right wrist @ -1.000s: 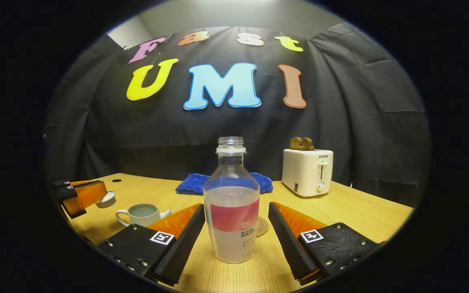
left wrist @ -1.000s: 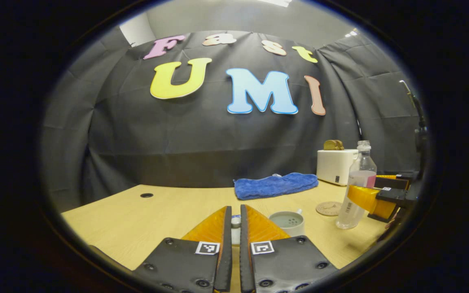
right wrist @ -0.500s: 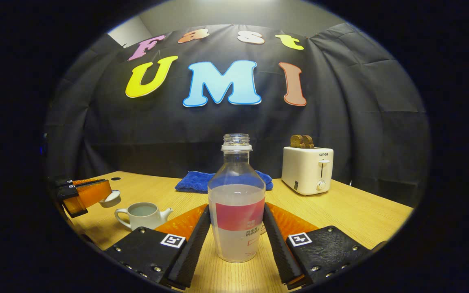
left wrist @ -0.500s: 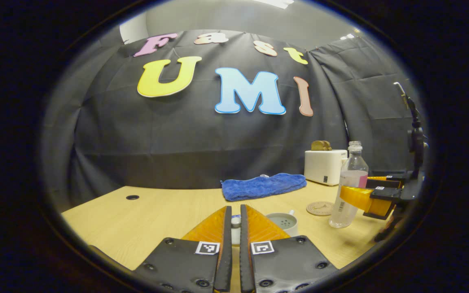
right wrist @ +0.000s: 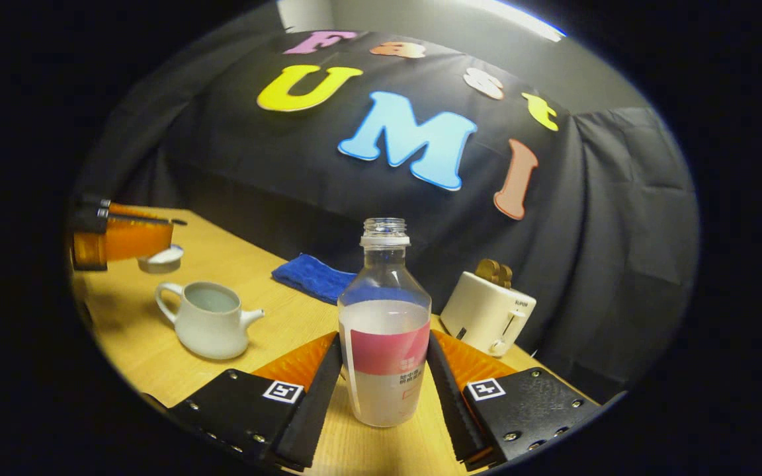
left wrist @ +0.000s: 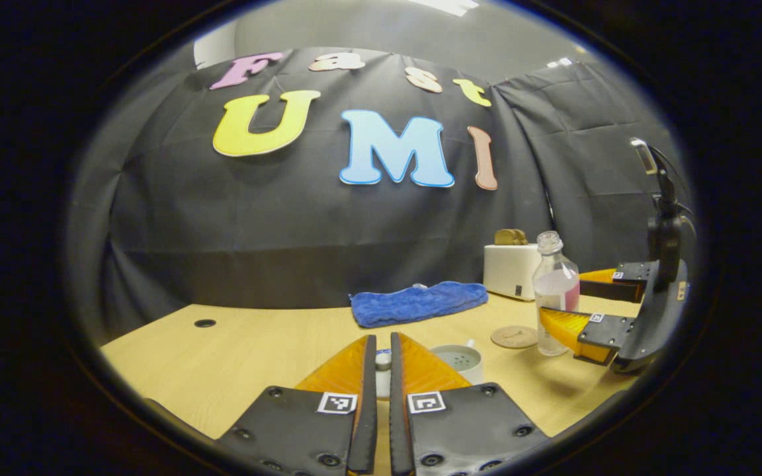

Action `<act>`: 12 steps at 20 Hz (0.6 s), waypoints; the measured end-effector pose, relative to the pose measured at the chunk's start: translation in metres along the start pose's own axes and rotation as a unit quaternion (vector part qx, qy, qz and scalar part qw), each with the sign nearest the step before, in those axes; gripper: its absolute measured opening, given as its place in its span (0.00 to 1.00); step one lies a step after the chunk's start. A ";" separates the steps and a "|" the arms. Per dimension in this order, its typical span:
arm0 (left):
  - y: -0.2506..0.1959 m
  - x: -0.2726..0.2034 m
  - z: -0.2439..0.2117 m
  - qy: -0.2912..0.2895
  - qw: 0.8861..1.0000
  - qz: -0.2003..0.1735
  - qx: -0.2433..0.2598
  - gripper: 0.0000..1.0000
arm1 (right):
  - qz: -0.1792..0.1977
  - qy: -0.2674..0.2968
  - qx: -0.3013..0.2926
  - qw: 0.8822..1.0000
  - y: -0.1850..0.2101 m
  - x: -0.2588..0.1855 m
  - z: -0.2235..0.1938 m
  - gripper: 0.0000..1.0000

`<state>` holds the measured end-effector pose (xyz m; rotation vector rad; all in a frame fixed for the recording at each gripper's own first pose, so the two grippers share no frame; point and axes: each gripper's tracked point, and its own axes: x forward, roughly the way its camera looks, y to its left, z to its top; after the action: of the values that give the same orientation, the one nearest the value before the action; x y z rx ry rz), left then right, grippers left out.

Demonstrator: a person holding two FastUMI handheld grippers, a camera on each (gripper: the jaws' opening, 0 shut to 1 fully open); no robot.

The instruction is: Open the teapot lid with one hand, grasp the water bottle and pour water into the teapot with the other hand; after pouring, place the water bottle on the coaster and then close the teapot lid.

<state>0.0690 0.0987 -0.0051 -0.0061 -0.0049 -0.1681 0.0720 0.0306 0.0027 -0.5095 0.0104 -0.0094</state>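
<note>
**Bottle gripped and tilted, teapot open down to its left**

In the right gripper view the right hand-held gripper [right wrist: 384,383] has both fingers pressed on the lower body of the water bottle [right wrist: 384,330], one on each side of the labelled band. The bottle is uncapped and partly full. Its long axis runs straight up between the fingers in this view, while the worktop [right wrist: 156,357] and booth wall lean across the frame, so I judge that gripper and bottle are tipped together. In the left gripper view the bottle [left wrist: 555,291] looks just clear of the worktop, though its base is too small to be sure.

The teapot [right wrist: 209,320] stands on the worktop with its mouth uncovered, handle away from the bottle and spout toward it. It lies to the left of the right hand-held gripper and somewhat ahead, below the level of the bottle's neck. That is the relation the pour depends on: the bottle must travel leftward until its neck is over the open mouth, then tip further.

The left hand-held gripper [left wrist: 382,360] is drawn narrow on the knob of the teapot lid [right wrist: 159,258], held beside the teapot on its far side, clear of the opening. The coaster [left wrist: 514,336] lies bare near the bottle, between it and the teapot [left wrist: 459,360]
</note>
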 end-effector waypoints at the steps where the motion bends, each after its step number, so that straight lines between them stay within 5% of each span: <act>1: 0.004 0.001 0.001 0.000 1.000 0.002 0.000 0.15 | 0.002 -0.001 -0.033 0.999 0.001 0.001 0.000 0.75; 7: 0.003 0.001 -0.001 0.001 1.000 -0.002 -0.001 0.15 | 0.026 -0.011 -0.187 0.982 -0.005 0.017 -0.001 0.75; 12: 0.004 0.001 -0.001 0.000 1.000 -0.003 0.000 0.14 | 0.047 -0.048 -0.326 0.943 -0.008 0.034 0.017 0.75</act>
<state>0.0706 0.1024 -0.0057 -0.0069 -0.0045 -0.1738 0.1063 0.0314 0.0218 -1.1738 -0.0595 0.1158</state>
